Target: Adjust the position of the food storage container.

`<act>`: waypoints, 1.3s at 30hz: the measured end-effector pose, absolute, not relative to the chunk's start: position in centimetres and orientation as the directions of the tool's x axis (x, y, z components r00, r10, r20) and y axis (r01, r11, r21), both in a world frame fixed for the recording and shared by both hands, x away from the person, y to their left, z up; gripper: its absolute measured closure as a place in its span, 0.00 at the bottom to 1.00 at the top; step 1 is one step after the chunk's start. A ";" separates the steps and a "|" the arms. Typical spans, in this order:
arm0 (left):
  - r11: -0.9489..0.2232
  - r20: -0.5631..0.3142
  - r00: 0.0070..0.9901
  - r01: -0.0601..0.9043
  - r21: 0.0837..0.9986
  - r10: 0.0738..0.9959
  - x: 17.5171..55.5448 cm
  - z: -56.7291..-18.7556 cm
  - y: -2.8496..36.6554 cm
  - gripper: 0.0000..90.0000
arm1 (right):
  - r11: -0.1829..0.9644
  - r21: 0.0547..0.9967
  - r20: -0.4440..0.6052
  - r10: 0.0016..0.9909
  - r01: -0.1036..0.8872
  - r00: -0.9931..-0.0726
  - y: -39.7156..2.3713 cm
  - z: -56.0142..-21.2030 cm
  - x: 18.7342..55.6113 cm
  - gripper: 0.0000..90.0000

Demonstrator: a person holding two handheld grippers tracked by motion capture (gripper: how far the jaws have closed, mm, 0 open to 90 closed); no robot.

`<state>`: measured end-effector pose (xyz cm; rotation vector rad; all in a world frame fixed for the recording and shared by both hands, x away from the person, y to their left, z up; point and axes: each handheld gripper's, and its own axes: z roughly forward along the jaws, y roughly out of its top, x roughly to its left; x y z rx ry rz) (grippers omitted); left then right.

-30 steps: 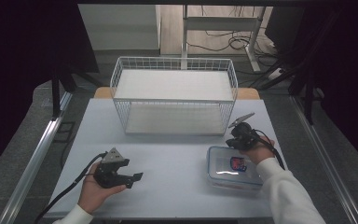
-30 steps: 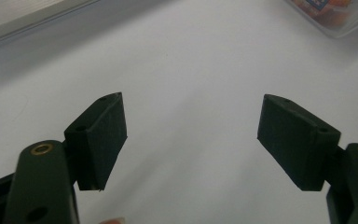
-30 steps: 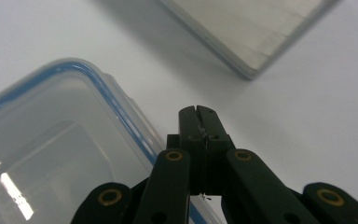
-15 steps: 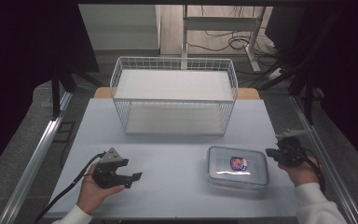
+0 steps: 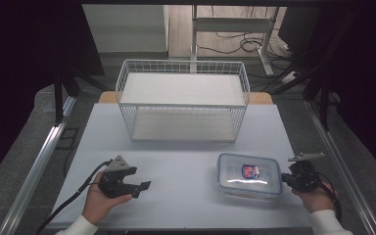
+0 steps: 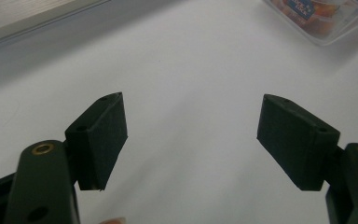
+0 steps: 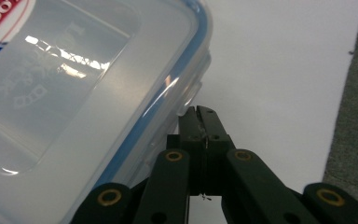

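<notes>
Right gripper (image 7: 204,122): jaws pressing flat together, nothing between, tips lying just beside the side latch of the lidded container (image 5: 248,174). Container: resting on the white table (image 5: 186,166) at front right, ahead of the wire basket (image 5: 183,100); clear plastic, rounded rectangle, blue seal rim, red-and-blue label on the lid; contents blurring behind glare, label cut off in the right gripper view. Left gripper (image 6: 191,140): jaws standing wide apart over bare table, gripping nothing; matte black pads, squared blocks.
</notes>
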<state>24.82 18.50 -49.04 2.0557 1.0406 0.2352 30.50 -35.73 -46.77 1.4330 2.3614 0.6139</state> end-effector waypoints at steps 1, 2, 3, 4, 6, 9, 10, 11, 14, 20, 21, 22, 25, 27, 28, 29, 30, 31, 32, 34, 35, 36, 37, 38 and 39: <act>-0.341 -0.177 0.644 0.594 0.728 0.744 24.8 -49.0 18.5 0.26 | 0.414 0.510 -0.055 0.890 0.754 -0.452 -35.6 -46.8 30.5 0.99; -0.341 -0.177 0.644 0.594 0.728 0.745 24.8 -49.1 18.5 0.27 | 0.414 0.509 -0.055 0.891 0.755 -0.451 -35.5 -46.8 30.6 0.99; -0.341 -0.177 0.643 0.595 0.727 0.745 24.7 -49.1 18.4 0.26 | 0.413 0.511 -0.050 0.890 0.754 -0.454 -35.4 -46.8 30.6 0.99; -0.342 -0.176 0.642 0.597 0.726 0.746 24.7 -49.1 18.4 0.26 | 0.412 0.512 -0.033 0.886 0.753 -0.463 -35.0 -46.8 30.7 0.99; -0.342 -0.176 0.642 0.597 0.726 0.747 24.7 -49.1 18.4 0.26 | 0.418 0.512 -0.033 0.883 0.750 -0.469 -34.7 -46.8 30.8 0.99; -0.345 -0.175 0.643 0.598 0.724 0.746 24.7 -49.2 18.3 0.26 | 0.451 0.517 -0.037 0.861 0.727 -0.508 -33.0 -46.9 31.0 0.99; -0.346 -0.175 0.643 0.598 0.723 0.745 24.6 -49.2 18.2 0.26 | 0.451 0.517 -0.037 0.861 0.727 -0.508 -33.0 -46.9 31.0 0.99; -0.346 -0.175 0.644 0.597 0.723 0.745 24.6 -49.2 18.2 0.26 | 0.460 0.515 -0.041 0.856 0.723 -0.515 -32.7 -46.9 31.1 0.99; -0.346 -0.174 0.644 0.596 0.725 0.745 24.6 -49.2 18.3 0.26 | 0.481 0.517 -0.030 0.837 0.708 -0.547 -31.0 -47.0 31.6 0.99; -0.352 -0.163 0.644 0.592 0.725 0.748 24.5 -49.1 18.3 0.26 | 0.525 0.513 -0.032 0.802 0.679 -0.597 -28.3 -47.3 32.1 0.99; -0.354 -0.161 0.644 0.592 0.724 0.748 24.5 -49.2 18.3 0.26 | 0.533 0.513 -0.034 0.796 0.673 -0.604 -28.0 -47.3 32.2 0.99; -0.358 -0.156 0.645 0.590 0.724 0.748 24.4 -49.2 18.3 0.26 | 0.547 0.513 -0.033 0.783 0.662 -0.622 -27.0 -47.3 32.3 0.99; -0.357 -0.154 0.648 0.585 0.728 0.746 24.4 -49.1 18.3 0.26 | 0.571 0.515 -0.029 0.757 0.639 -0.653 -25.5 -47.4 32.4 0.99; -0.357 -0.151 0.648 0.583 0.730 0.747 24.4 -49.1 18.4 0.26 | 0.585 0.515 -0.029 0.742 0.626 -0.670 -24.6 -47.4 32.5 0.99; -0.354 -0.151 0.645 0.582 0.732 0.749 24.4 -49.0 18.4 0.26 | 0.590 0.517 -0.030 0.736 0.620 -0.676 -24.2 -47.5 32.5 0.99; -0.354 -0.151 0.645 0.582 0.732 0.749 24.4 -49.0 18.4 0.26 | 0.595 0.519 -0.025 0.728 0.613 -0.685 -23.8 -47.5 32.5 0.99; -0.352 -0.150 0.643 0.582 0.733 0.751 24.4 -49.1 18.5 0.26 | 0.599 0.520 -0.021 0.722 0.609 -0.692 -23.4 -47.6 32.6 0.99; -0.352 -0.150 0.643 0.582 0.733 0.751 24.4 -49.1 18.5 0.26 | 0.599 0.520 -0.021 0.722 0.609 -0.692 -23.4 -47.6 32.6 0.99; -0.350 -0.151 0.640 0.584 0.732 0.754 24.4 -49.1 18.6 0.26 | 0.611 0.524 -0.015 0.703 0.593 -0.711 -22.6 -47.7 32.7 0.99; -0.350 -0.150 0.637 0.587 0.730 0.756 24.4 -49.2 18.6 0.26 | 0.616 0.530 -0.006 0.690 0.583 -0.723 -21.9 -47.8 32.8 0.99; -0.350 -0.150 0.637 0.587 0.730 0.756 24.4 -49.2 18.6 0.26 | 0.616 0.530 -0.006 0.690 0.583 -0.723 -21.9 -47.8 32.8 0.99; -0.350 -0.149 0.635 0.588 0.729 0.758 24.4 -49.2 18.6 0.26 | 0.621 0.532 -0.002 0.681 0.575 -0.732 -21.6 -47.8 32.8 0.99; -0.348 -0.149 0.634 0.589 0.729 0.759 24.4 -49.2 18.6 0.26 | 0.630 0.535 -0.002 0.667 0.562 -0.745 -21.1 -47.8 32.7 0.99; -0.346 -0.150 0.632 0.590 0.729 0.761 24.4 -49.2 18.6 0.26 | 0.638 0.536 -0.002 0.657 0.554 -0.754 -20.7 -47.9 32.7 0.99; -0.346 -0.148 0.630 0.590 0.730 0.763 24.4 -49.2 18.7 0.26 | 0.639 0.535 0.001 0.654 0.553 -0.757 -20.5 -47.9 32.7 0.99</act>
